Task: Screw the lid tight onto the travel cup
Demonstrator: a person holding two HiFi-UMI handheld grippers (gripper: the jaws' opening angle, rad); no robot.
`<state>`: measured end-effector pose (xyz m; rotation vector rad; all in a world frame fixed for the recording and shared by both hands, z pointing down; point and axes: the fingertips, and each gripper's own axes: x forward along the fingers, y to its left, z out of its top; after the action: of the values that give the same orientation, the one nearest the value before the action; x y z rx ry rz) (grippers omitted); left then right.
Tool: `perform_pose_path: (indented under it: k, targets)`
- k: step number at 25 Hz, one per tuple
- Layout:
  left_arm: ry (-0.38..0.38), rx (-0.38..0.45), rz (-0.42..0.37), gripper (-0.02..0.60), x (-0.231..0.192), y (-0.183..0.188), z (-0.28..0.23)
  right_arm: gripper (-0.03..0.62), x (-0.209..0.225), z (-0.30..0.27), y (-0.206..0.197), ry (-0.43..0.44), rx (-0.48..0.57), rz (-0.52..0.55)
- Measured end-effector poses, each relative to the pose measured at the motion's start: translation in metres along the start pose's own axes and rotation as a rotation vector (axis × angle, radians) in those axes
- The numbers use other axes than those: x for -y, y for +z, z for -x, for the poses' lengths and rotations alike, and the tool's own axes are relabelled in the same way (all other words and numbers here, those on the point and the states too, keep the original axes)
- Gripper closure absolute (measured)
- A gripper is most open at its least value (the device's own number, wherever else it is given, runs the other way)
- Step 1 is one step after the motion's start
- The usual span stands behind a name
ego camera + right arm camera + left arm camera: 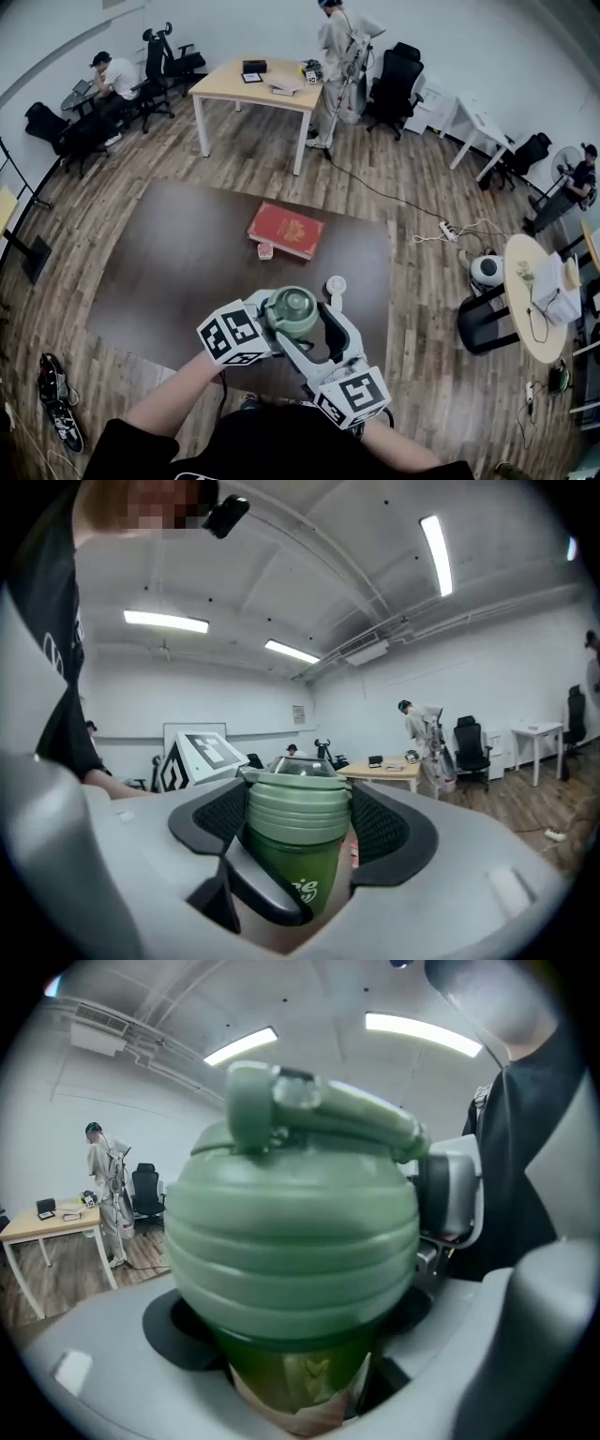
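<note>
Two grippers over the dark table [187,272]: left fingers [178,1340] clamp the travel cup [302,866], right fingers [380,832] its lid [298,808].

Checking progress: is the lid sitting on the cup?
Yes, the pale green lid sits on top of the dark green cup.

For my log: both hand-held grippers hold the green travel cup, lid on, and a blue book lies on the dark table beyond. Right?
No: the head view shows the book is red, not blue. Otherwise yes: the left hand-held gripper and right hand-held gripper hold the green travel cup, lid on, and the book lies on the dark table beyond.
</note>
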<state>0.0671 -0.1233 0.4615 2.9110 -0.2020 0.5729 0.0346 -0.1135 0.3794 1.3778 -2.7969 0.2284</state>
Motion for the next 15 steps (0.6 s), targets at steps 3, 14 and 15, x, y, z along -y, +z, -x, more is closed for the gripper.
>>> perform_pose_path:
  k: [3, 14, 15]
  targets:
    - [-0.027, -0.007, 0.0, 0.166, 0.003, -0.001, 0.004, 0.201, 0.003, 0.008, 0.01, 0.164, 0.034, -0.004]
    - [-0.243, -0.049, -0.054, 0.166, 0.054, -0.003, -0.002, 0.172, -0.011, 0.024, -0.009, 0.833, -0.121, 0.033]
    - [-0.24, -0.052, -0.056, 0.166, 0.055, -0.004, -0.002, 0.174, -0.014, 0.024, -0.011, 0.859, -0.131, 0.027]
